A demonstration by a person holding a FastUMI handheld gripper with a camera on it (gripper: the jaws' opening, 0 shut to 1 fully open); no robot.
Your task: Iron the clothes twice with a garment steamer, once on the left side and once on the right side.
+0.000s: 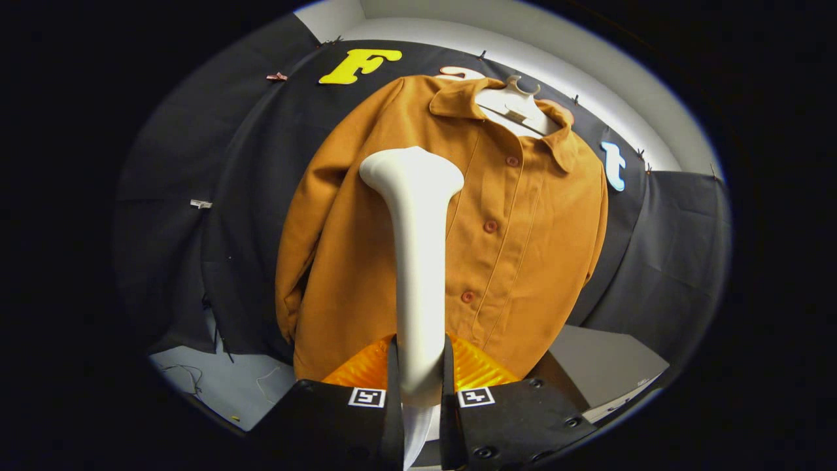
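Gripper (418, 366): fingers closed tight on the handle of a white garment steamer (418, 261), one finger on each side. Steamer: rises from between the fingers at frame bottom centre, head at mid-frame. Orange shirt (523, 248): on a white hanger (513, 101) beyond, behind the steamer head.

The gripper (418, 366) carries two black, angular finger housings. Each housing bears one square white-bordered fiducial marker on its upper face. The finger faces are ribbed. Round recessed fasteners, probably screws, sit along the right housing's outer edge.
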